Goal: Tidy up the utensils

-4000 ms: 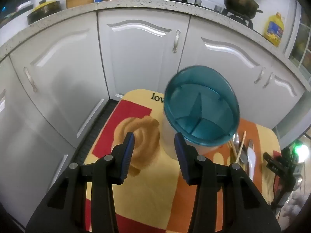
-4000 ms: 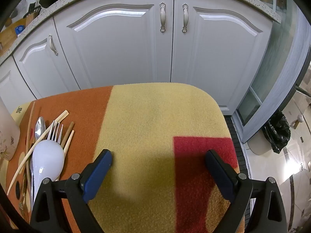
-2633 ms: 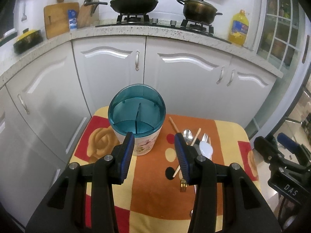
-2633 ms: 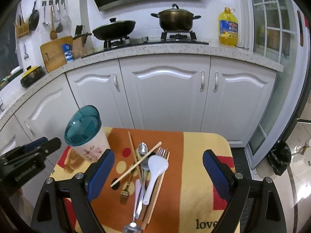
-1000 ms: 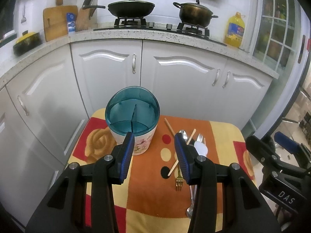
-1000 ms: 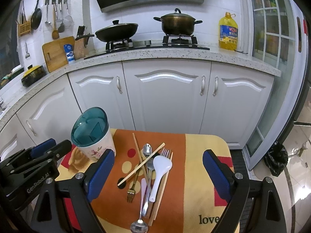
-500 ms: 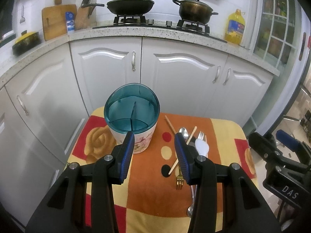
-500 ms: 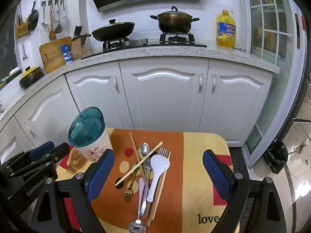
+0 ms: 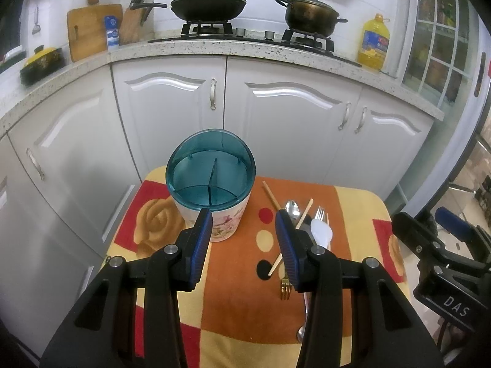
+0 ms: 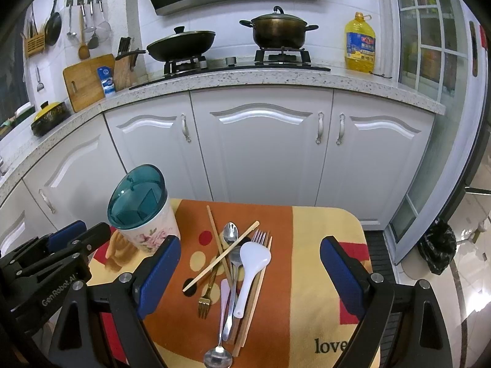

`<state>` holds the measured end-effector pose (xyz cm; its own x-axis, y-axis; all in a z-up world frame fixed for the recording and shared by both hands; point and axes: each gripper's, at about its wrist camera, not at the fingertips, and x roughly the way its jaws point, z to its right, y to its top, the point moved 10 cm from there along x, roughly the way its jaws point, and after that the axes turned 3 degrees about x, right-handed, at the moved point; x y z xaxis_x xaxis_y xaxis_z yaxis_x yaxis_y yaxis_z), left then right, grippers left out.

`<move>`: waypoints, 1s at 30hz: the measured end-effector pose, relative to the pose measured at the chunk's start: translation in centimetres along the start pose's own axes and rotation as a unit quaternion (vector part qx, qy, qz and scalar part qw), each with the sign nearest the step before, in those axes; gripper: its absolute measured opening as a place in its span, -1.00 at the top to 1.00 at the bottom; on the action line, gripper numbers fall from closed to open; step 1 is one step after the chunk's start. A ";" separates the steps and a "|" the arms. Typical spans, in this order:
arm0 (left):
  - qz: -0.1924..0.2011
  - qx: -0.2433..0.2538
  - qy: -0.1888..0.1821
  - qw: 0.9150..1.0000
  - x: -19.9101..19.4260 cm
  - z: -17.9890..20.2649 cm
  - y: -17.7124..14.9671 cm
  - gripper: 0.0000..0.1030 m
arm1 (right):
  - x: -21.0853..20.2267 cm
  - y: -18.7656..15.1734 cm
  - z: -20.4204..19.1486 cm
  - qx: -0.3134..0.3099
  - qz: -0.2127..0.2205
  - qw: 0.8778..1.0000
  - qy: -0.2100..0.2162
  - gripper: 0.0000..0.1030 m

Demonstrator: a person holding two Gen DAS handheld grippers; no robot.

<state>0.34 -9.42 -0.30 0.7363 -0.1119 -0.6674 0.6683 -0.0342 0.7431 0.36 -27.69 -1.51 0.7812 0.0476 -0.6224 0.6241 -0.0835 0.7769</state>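
Note:
A floral utensil holder (image 9: 214,224) with a teal divided insert (image 10: 138,197) stands on the left of a small table covered by a patterned cloth (image 10: 322,260). A pile of utensils lies in the middle: a white plastic spoon (image 10: 250,271), metal spoons (image 10: 230,233), a gold fork (image 10: 205,299), a silver fork (image 10: 260,237) and chopsticks (image 10: 221,256). My left gripper (image 9: 244,245) is open and empty, held above the cloth between holder and pile. My right gripper (image 10: 250,276) is wide open and empty, above the pile.
White kitchen cabinets (image 10: 264,150) stand behind the table under a speckled counter (image 10: 245,78) with a stove, wok, pot and oil bottle (image 10: 359,44). A black rubbish bag (image 10: 437,251) lies on the floor at right. The right gripper's body (image 9: 442,263) shows at the left view's right edge.
Both grippers have risen and pulled back from the table over the last seconds, then hold nearly still. Nothing on the table has moved.

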 end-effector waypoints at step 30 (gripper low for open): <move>-0.010 0.006 -0.001 1.000 0.8 0.6 -0.5 0.19 | 0.8 -0.7 0.0 -0.005 -0.014 1.000 0.005 -0.77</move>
<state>0.53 -10.06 -1.17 0.7230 -0.1130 -0.6815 0.6811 -0.0478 0.7306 0.48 -27.62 -2.57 0.7639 0.0587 -0.6427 0.6454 -0.0721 0.7604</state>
